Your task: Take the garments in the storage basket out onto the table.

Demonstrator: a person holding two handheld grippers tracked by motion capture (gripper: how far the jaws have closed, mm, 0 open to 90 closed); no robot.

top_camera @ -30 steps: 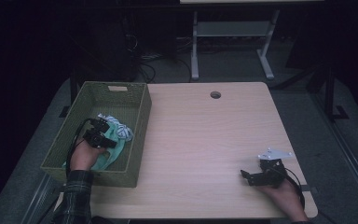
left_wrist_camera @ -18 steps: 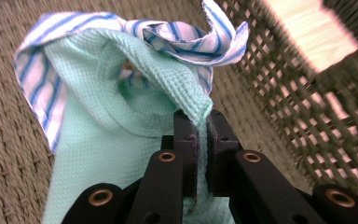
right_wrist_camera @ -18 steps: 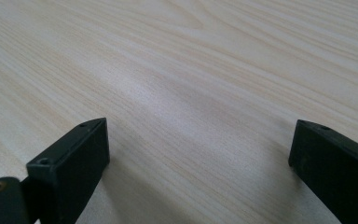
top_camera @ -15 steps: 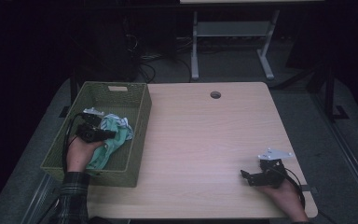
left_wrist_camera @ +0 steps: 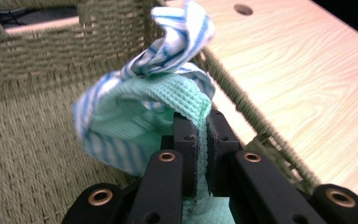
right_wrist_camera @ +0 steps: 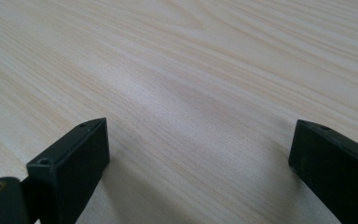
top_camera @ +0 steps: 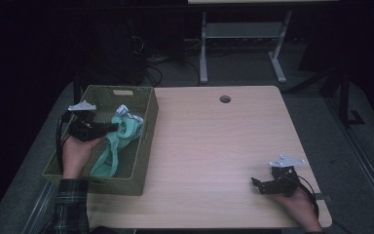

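A woven green basket [top_camera: 146, 141] sits on the left side of the wooden table [top_camera: 214, 146]. Above its inside my left gripper [top_camera: 111, 128] is shut on a mint-green cloth [top_camera: 114, 148], which hangs down into the basket. A blue-and-white striped cloth [top_camera: 126, 114] is bunched with it at the jaws. In the left gripper view the jaws pinch the mint cloth's [left_wrist_camera: 179, 93] knitted edge, with the striped cloth [left_wrist_camera: 177, 42] twisted above it and the gripper [left_wrist_camera: 201, 140] close to the basket wall [left_wrist_camera: 28, 70]. My right gripper [top_camera: 259, 184] rests on the table at the front right, open and holding nothing [right_wrist_camera: 200, 154].
A round cable hole [top_camera: 225, 99] lies near the table's far edge. Beyond the table are a white metal stand [top_camera: 238, 48] and cables on a dark floor. The basket's right rim [left_wrist_camera: 256, 121] runs close beside the left jaws.
My left gripper has risen out of the basket's bottom, lifting the mint and striped cloths so they now hang stretched. The right gripper has not moved.
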